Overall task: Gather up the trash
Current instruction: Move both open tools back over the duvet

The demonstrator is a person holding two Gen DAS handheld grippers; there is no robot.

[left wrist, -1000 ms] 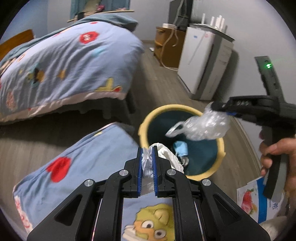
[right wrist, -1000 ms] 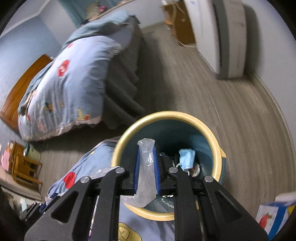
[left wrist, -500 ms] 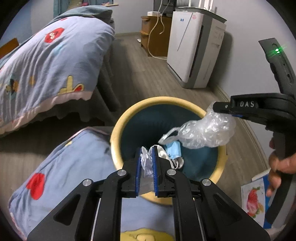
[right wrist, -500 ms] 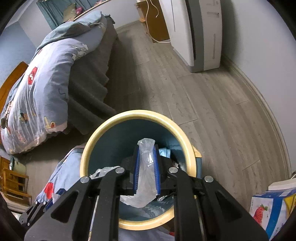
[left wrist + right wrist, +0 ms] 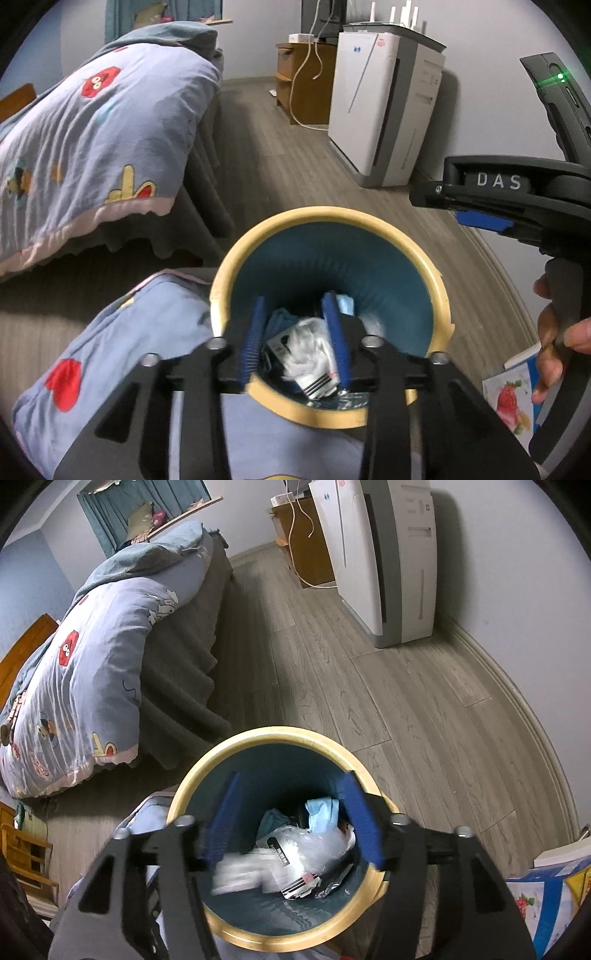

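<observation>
A round bin with a yellow rim [image 5: 317, 216] and teal inside stands on the floor below both grippers. My left gripper [image 5: 295, 338] hangs over its mouth, jaws opening, nothing pressed between the blue pads. Crumpled white plastic [image 5: 306, 343] lies loose in the bin beneath them. My right gripper [image 5: 291, 816] is also over the bin rim [image 5: 273, 734], jaws opening wide and empty. Below it lie a clear plastic bag [image 5: 314, 849], a blue face mask [image 5: 321, 810] and a blurred white scrap [image 5: 236, 875]. The left wrist view shows the right gripper [image 5: 461, 206] from the side, held by a hand [image 5: 557, 354].
A bed with a blue cartoon quilt [image 5: 92, 147] fills the left. A blue cushion [image 5: 110, 350] touches the bin's near left side. A white air purifier [image 5: 384, 118] and a wooden cabinet [image 5: 303, 77] stand along the wall. A strawberry-print box [image 5: 513, 398] sits at the right.
Both grippers have opened and their plastic has dropped into the bin. The left gripper came forward and down over the bin's mouth.
</observation>
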